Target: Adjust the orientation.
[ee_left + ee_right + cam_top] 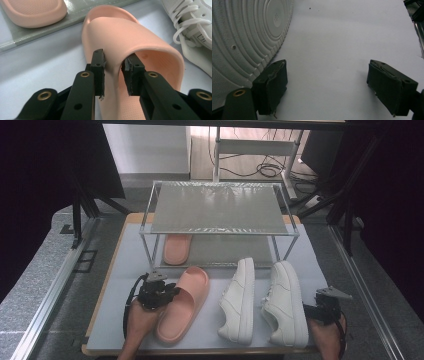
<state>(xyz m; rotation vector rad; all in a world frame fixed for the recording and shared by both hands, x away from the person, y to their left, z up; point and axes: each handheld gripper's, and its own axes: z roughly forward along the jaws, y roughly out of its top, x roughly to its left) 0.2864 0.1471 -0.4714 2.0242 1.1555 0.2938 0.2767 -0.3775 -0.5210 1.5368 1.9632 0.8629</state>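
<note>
The left gripper [113, 66] has its jaws closed on the side wall of the pink slipper [140, 42], which lies on the table [120, 270] before the rack [220, 210]. The right gripper [327, 82] is wide open and holds nothing, beside the sole of a white sneaker [242, 37]

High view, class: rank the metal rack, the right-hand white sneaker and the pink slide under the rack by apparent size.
1. Metal rack, clearly largest.
2. Right-hand white sneaker.
3. Pink slide under the rack, smallest, though it lies farther off and is partly hidden, so its true size is unsure.
</note>
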